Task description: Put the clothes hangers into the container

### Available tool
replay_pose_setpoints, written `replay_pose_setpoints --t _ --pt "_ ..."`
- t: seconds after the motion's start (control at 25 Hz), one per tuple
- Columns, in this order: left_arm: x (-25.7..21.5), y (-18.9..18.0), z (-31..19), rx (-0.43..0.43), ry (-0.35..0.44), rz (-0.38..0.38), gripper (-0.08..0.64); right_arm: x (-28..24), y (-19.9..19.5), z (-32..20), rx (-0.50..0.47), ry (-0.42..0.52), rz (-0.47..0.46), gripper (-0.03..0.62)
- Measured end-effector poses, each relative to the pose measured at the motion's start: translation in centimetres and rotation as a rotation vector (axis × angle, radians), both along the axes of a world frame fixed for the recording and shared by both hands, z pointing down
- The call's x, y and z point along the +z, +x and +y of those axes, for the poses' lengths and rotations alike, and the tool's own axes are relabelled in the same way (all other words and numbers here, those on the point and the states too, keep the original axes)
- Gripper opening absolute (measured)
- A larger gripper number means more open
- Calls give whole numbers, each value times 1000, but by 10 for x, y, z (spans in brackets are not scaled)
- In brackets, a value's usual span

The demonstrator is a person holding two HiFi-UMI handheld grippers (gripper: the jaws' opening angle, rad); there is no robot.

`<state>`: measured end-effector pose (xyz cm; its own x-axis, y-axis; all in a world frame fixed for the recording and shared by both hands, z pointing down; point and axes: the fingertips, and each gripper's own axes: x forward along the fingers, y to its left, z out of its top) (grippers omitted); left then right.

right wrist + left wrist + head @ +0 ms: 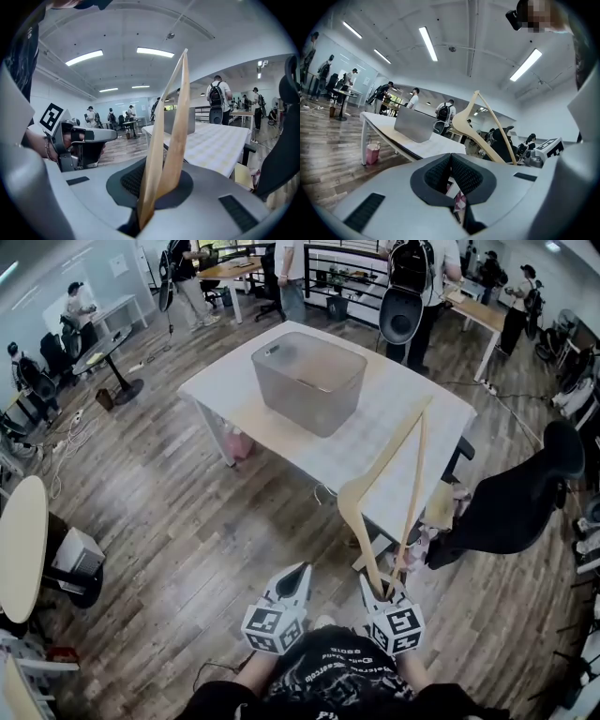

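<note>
My right gripper [380, 589] is shut on the lower end of a light wooden clothes hanger [354, 495], which stands up and leans away toward the table. In the right gripper view the hanger [173, 131] rises from between the jaws of the right gripper [157, 187]. The left gripper [298, 576] is beside it, jaws together with nothing between them; its pads meet in the left gripper view [451, 161]. A grey translucent container [309, 381] sits open-topped on the white table [412, 418], well ahead of both grippers. The left gripper view also shows the hanger [465, 122] and the container [415, 125].
A black office chair [525, 493] stands at the table's right corner. A pink bag [239, 442] sits under the table's left side. A round table [23, 545] is at the far left. Several people and desks are at the back. Wooden floor lies between me and the table.
</note>
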<state>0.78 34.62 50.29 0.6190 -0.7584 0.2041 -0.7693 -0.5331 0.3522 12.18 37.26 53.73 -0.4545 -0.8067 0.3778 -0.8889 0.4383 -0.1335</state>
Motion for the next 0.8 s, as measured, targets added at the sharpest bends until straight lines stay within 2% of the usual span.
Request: replay_pose_setpoints --t 0.44,0.64,0.8 --pt "11 7 -72 -41 -4 -11 20 7 29 -64 33 3 -18 14" --pt "23 8 -134 -36 -7 -2 20 10 36 -114 64 14 -8 14" --pt "13 5 -201 -14 14 -3 20 2 35 -168 93 25 -6 14"
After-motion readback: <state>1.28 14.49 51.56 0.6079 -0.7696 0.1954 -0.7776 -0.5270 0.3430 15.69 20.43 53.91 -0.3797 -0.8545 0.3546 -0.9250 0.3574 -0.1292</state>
